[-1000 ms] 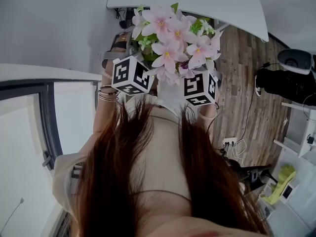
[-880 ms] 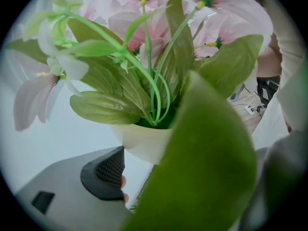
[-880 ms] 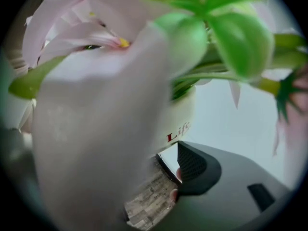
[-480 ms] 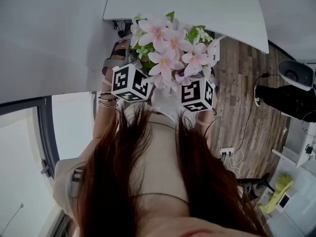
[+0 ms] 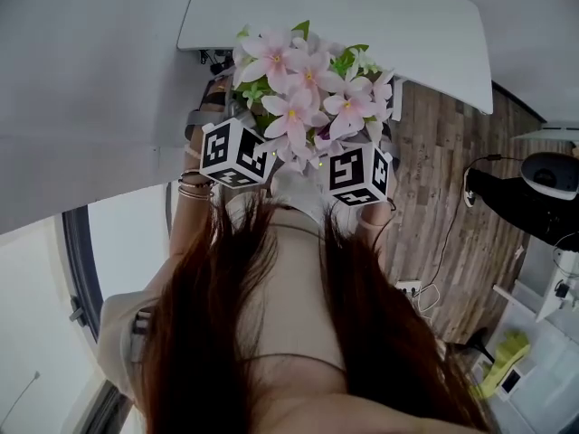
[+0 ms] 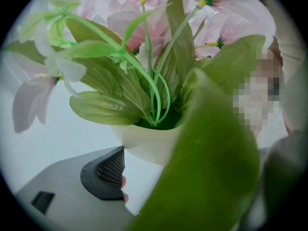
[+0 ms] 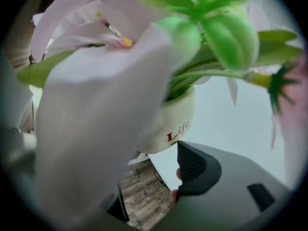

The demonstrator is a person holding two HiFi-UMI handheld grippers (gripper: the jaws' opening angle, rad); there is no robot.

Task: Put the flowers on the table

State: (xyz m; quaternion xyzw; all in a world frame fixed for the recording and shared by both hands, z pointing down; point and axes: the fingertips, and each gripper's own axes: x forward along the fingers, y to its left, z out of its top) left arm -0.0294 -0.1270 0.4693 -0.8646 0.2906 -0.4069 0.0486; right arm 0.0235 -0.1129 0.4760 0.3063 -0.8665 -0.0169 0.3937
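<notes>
Flowers (image 5: pixel 303 93) nearer table (image 5: pixel 380 12); pot (image 6: pixel 144 144) clamped by left gripper (image 5: pixel 238 151), right gripper (image 5: pixel 360 172).

Office-like room: white table (image 5: pixel 344 7), wood-plank floor (image 5: pixel 443 170), power strip (image 5: pixel 407 287), trailing cables (image 5: pixel 445 229).

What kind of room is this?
Probably an office or a lab: there's a white table, a wood-plank floor, and a power strip lying on the floor.
</notes>
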